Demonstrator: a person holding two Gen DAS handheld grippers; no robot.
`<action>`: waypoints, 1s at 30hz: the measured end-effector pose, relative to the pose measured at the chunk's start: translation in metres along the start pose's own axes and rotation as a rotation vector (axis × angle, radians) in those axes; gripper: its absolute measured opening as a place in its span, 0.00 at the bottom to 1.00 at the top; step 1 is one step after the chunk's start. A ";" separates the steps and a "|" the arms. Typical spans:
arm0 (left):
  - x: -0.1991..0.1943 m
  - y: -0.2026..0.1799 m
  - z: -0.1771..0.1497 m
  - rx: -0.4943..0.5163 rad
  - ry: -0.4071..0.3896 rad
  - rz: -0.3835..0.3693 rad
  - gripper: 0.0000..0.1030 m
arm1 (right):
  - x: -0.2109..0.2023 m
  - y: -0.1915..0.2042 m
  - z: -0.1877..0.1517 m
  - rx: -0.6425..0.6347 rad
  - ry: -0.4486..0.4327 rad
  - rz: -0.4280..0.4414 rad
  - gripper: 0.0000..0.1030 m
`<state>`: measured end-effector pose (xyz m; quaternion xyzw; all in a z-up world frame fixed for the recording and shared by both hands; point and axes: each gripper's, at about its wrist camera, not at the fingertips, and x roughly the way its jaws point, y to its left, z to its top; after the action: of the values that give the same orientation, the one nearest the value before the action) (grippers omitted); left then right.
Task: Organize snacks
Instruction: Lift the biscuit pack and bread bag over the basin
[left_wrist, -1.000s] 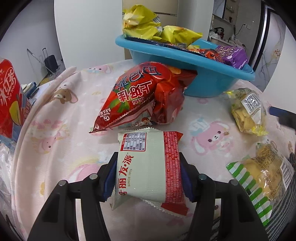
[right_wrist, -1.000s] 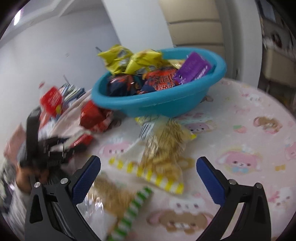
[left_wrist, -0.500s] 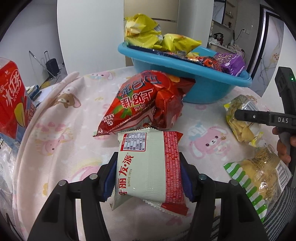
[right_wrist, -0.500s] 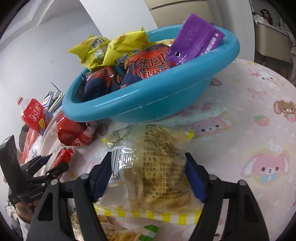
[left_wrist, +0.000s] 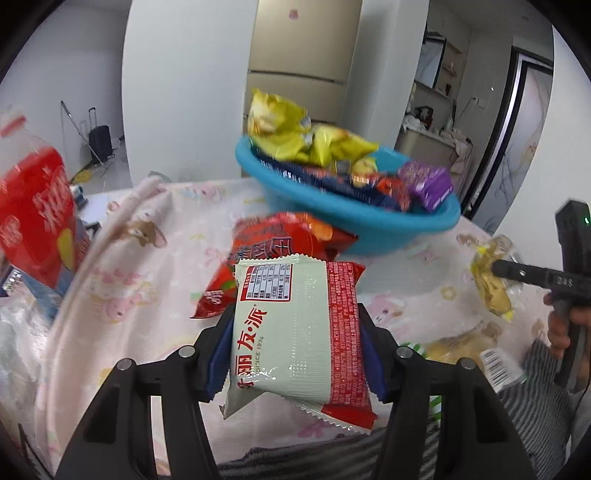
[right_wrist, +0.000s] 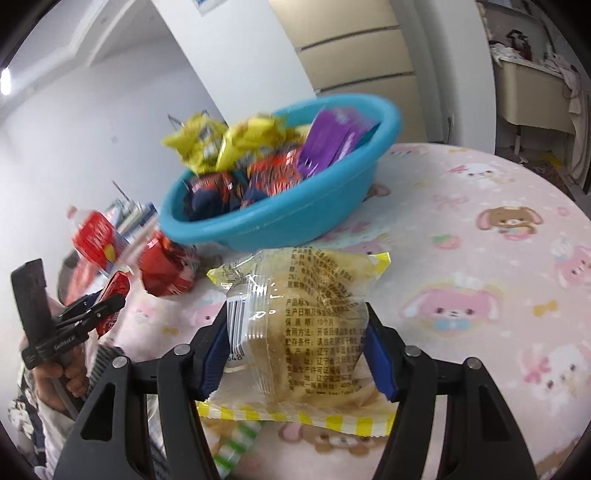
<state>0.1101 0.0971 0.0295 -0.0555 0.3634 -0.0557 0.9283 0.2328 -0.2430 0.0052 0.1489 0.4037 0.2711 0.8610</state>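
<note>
Several snacks are already piled in the blue basin, 2 more are clamped, a pale green packet in the left tool, a clear yellow-striped packet in the right tool, while others are left on the table.

Black handheld grippers, blue pads

Left gripper and right gripper: black arms, silver screws, blue pads; striped sleeve beside them.

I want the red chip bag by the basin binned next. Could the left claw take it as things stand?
Probably not: the left claw is shut on the pale green packet, which fills its jaws. The red chip bag lies unobstructed just beyond.
</note>
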 end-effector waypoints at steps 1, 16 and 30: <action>-0.006 -0.003 0.003 0.008 -0.013 0.011 0.60 | -0.011 0.000 0.001 -0.005 -0.022 0.008 0.61; -0.120 -0.066 0.108 0.078 -0.324 -0.050 0.60 | -0.121 0.052 0.058 -0.198 -0.377 0.050 0.61; -0.132 -0.113 0.194 0.088 -0.471 -0.182 0.60 | -0.149 0.087 0.137 -0.290 -0.602 0.019 0.61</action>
<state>0.1386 0.0166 0.2760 -0.0590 0.1279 -0.1404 0.9800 0.2308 -0.2648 0.2246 0.1018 0.0870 0.2774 0.9514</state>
